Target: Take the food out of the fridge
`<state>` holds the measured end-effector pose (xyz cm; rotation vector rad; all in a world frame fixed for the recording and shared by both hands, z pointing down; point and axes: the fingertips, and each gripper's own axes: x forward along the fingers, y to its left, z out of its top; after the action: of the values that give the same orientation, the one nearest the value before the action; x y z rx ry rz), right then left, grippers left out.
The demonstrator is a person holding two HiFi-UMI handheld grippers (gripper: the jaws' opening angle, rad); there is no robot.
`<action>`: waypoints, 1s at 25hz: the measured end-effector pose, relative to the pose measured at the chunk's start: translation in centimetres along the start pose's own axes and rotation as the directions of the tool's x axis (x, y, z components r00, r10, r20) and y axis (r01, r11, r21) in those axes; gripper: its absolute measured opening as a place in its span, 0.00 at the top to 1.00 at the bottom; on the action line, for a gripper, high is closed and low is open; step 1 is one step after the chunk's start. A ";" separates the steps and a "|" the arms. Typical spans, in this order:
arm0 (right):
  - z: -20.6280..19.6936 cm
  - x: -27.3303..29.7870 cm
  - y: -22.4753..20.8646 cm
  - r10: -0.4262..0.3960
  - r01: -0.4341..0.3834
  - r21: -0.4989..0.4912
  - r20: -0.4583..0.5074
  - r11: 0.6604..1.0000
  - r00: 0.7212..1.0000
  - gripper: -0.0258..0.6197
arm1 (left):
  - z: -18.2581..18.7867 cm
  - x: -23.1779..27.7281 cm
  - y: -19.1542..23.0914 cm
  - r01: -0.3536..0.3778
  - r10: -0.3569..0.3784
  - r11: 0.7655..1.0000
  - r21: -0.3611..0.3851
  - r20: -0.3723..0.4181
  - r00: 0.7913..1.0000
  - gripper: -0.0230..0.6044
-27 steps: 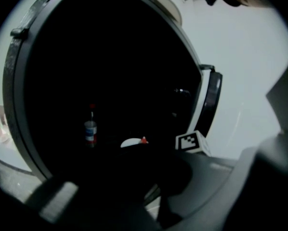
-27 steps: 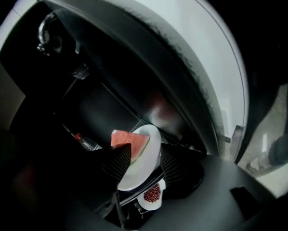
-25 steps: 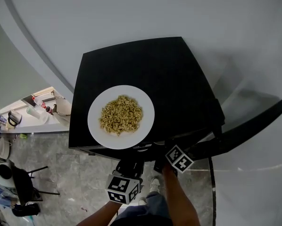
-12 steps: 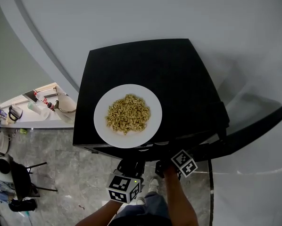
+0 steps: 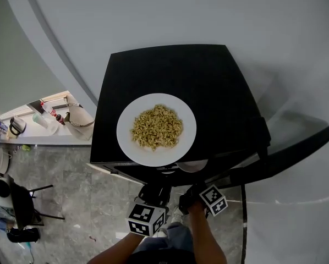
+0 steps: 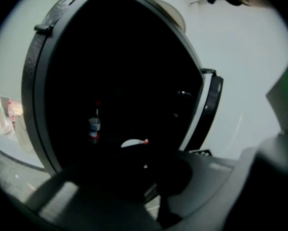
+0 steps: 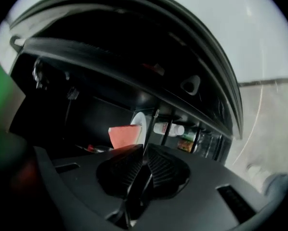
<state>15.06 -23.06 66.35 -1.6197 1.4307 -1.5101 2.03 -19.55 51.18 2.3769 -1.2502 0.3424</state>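
A black mini fridge (image 5: 170,76) stands with its door (image 5: 285,155) swung open to the right. On top of it rests a white plate of pasta (image 5: 156,128). Inside, in the right gripper view, a white plate (image 7: 138,123) carries a pink-red slice of food (image 7: 124,135). My right gripper (image 7: 144,154) has just been closing, and its jaws now pinch that plate's rim. From above, the right gripper (image 5: 191,193) is at the fridge's front edge, where a pale plate rim (image 5: 192,165) shows. My left gripper (image 5: 154,193) hovers beside it; in the left gripper view its jaws are too dark to read.
The fridge's dark inside holds a small bottle (image 6: 94,127) and a white object with a red tip (image 6: 133,142). A white bottle (image 7: 169,128) and packets sit in the door shelf. A counter with a kettle (image 5: 16,126) and a chair (image 5: 21,205) are at the left.
The right gripper's cube has rolled and slid slightly down the picture. A pale plate rim now shows under the fridge's front edge. The left gripper has stayed put.
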 end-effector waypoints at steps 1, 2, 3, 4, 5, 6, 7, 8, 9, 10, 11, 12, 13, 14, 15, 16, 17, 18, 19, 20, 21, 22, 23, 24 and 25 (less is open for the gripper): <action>-0.1 0.0 -0.1 0.011 -0.011 0.031 0.003 0.999 1.000 0.96 | 0.0 -0.1 0.1 -0.002 0.002 1.000 -0.001 0.001 1.000 0.97; -0.1 0.0 -0.3 0.022 -0.022 0.055 0.006 0.998 1.000 0.96 | -0.1 -0.2 0.2 -0.005 0.005 1.000 -0.002 0.001 1.000 0.97; -0.1 0.1 -0.3 0.031 -0.032 0.072 0.006 0.997 0.999 0.95 | -0.1 -0.2 0.3 -0.008 0.008 1.000 -0.003 0.000 1.000 0.97; -0.1 0.1 -0.4 0.041 -0.041 0.085 0.002 0.996 0.999 0.93 | -0.2 -0.3 0.5 -0.011 0.011 1.000 -0.003 0.000 1.000 0.97; -0.2 0.1 -0.2 0.055 -0.055 0.099 -0.002 0.994 0.998 0.91 | -0.2 -0.3 0.6 -0.013 0.013 1.000 -0.004 -0.002 1.000 0.97; -0.2 0.0 0.1 0.076 -0.075 0.111 -0.005 0.991 0.997 0.87 | -0.3 -0.4 0.7 -0.014 0.014 1.000 -0.006 -0.003 1.000 0.97; -0.3 0.0 0.4 0.099 -0.097 0.119 -0.008 0.988 0.995 0.79 | -0.4 -0.3 0.7 -0.014 0.014 1.000 -0.008 -0.005 1.000 0.97; -0.4 0.0 0.8 0.116 -0.114 0.121 -0.010 0.986 0.993 0.77 | -0.4 -0.3 0.7 -0.014 0.014 1.000 -0.010 -0.006 1.000 0.97; -0.5 0.2 1.0 0.124 -0.121 0.119 -0.017 0.985 0.992 0.76 | -0.5 -0.2 0.7 -0.014 0.014 1.000 -0.009 -0.008 1.000 0.97; -0.6 0.5 1.0 0.122 -0.118 0.116 -0.027 0.986 0.992 0.76 | -0.5 -0.2 0.7 -0.014 0.014 1.000 -0.009 -0.010 1.000 0.97; -0.8 0.8 0.8 0.112 -0.107 0.116 -0.041 0.987 0.993 0.76 | -0.5 -0.1 0.7 -0.014 0.014 1.000 -0.008 -0.011 1.000 0.97; -1.0 1.2 0.6 0.099 -0.092 0.118 -0.055 0.989 0.994 0.76 | -0.5 -0.1 0.6 -0.013 0.013 1.000 -0.009 -0.010 1.000 0.97; -1.2 1.5 0.3 0.087 -0.078 0.122 -0.068 0.989 0.994 0.76 | -0.4 -0.1 0.6 -0.013 0.013 1.000 -0.010 -0.009 1.000 0.97; -1.3 1.8 0.2 0.081 -0.070 0.126 -0.080 0.990 0.994 0.76 | -0.3 -0.1 0.7 -0.014 0.014 1.000 -0.010 -0.008 1.000 0.97; -1.4 2.1 0.2 0.079 -0.067 0.128 -0.090 0.990 0.993 0.76 | -0.3 -0.1 0.8 -0.017 0.016 1.000 -0.010 -0.009 1.000 0.97; -1.4 2.3 0.2 0.081 -0.068 0.128 -0.100 0.989 0.992 0.76 | -0.3 -0.2 0.9 -0.021 0.021 1.000 -0.010 -0.010 1.000 0.97; -1.5 2.5 0.4 0.086 -0.072 0.127 -0.107 0.989 0.990 0.78 | -0.4 -0.2 1.1 -0.026 0.026 1.000 -0.009 -0.012 1.000 0.97; -1.6 2.6 0.6 0.091 -0.077 0.125 -0.111 0.989 0.990 0.84 | -0.5 -0.2 1.3 -0.032 0.032 0.999 -0.009 -0.014 0.999 0.97; -1.6 2.6 0.6 0.095 -0.080 0.126 -0.110 0.989 0.989 0.87 | -0.5 -0.2 1.5 -0.036 0.035 0.999 -0.011 -0.015 0.999 0.97; -1.6 2.6 0.7 0.098 -0.083 0.132 -0.107 0.988 0.989 0.87 | -0.5 -0.2 1.5 -0.037 0.036 0.999 -0.014 -0.015 0.999 0.97; -1.6 2.5 0.6 0.102 -0.087 0.141 -0.103 0.986 0.990 0.88 | -0.5 -0.2 1.5 -0.035 0.035 0.999 -0.018 -0.015 0.999 0.97; -1.6 2.3 0.6 0.106 -0.090 0.150 -0.097 0.985 0.990 0.88 | -0.5 -0.1 1.4 -0.033 0.032 0.999 -0.019 -0.014 0.999 0.97; -1.5 2.2 0.7 0.110 -0.094 0.156 -0.093 0.983 0.990 0.89 | -0.5 -0.1 1.3 -0.030 0.030 0.999 -0.017 -0.015 0.999 0.97; -1.4 2.1 0.8 0.113 -0.098 0.158 -0.089 0.983 0.990 0.91 | -0.5 -0.1 1.2 -0.028 0.028 0.999 -0.015 -0.015 0.999 0.97; -1.4 2.0 0.9 0.115 -0.101 0.161 -0.086 0.982 0.990 0.92 | -0.6 -0.1 1.2 -0.027 0.027 1.000 -0.014 -0.015 1.000 0.97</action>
<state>13.12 -24.72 66.76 -1.3727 1.3888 -1.6115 1.01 -19.79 51.93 2.3429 -1.2747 0.3575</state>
